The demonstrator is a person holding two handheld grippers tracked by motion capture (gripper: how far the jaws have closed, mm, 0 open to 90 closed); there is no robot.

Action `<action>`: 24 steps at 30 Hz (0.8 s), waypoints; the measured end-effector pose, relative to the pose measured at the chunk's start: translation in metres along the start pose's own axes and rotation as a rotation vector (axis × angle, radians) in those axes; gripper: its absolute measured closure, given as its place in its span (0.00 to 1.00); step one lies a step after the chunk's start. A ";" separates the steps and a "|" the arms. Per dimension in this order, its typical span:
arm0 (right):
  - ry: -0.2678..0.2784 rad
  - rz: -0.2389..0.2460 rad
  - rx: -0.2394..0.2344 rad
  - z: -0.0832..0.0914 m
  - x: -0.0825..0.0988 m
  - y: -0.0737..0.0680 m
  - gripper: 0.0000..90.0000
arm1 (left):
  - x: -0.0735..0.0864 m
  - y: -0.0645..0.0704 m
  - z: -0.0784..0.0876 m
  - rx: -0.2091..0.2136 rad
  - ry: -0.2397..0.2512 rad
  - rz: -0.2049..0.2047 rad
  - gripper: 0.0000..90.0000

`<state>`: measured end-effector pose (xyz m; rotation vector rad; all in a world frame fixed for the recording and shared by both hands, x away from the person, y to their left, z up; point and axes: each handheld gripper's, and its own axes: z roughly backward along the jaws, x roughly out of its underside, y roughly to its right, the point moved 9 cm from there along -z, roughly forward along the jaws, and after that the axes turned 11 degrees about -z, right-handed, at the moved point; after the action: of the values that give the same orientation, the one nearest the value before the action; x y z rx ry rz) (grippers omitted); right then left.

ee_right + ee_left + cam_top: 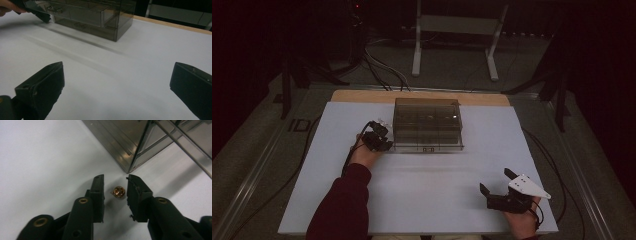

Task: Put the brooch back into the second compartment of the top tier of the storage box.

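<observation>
The pin lies on the tabletop at the box's front-left corner, between my left tongs, not yet pinched. I judge I'm mid-grasp; next, squeeze gently. Right tongs wait open near the front-right corner.

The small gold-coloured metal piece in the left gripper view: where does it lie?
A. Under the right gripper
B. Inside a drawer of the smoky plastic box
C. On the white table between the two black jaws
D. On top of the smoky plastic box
C: the small gold-coloured metal piece rests on the white table, in the gap between the left gripper jaws, just short of the corner of the smoky plastic box.
</observation>
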<state>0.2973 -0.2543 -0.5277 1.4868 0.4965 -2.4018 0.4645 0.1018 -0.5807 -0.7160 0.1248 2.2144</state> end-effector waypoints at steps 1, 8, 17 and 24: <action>0.000 0.000 0.000 0.000 0.000 0.000 0.00 | 0.000 0.000 0.000 0.000 0.000 0.000 0.80; -0.002 0.000 -0.001 0.000 0.000 0.000 0.00 | 0.000 0.001 -0.002 0.026 -0.008 0.017 0.88; -0.003 -0.001 0.000 0.000 0.001 0.000 0.00 | 0.001 0.001 -0.001 0.030 -0.010 0.027 0.88; -0.006 -0.002 0.000 0.000 0.001 0.000 0.00 | 0.000 0.000 0.003 0.030 -0.001 0.026 0.88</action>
<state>0.2971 -0.2540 -0.5285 1.4799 0.4969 -2.4067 0.4631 0.1026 -0.5777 -0.7002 0.1679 2.2331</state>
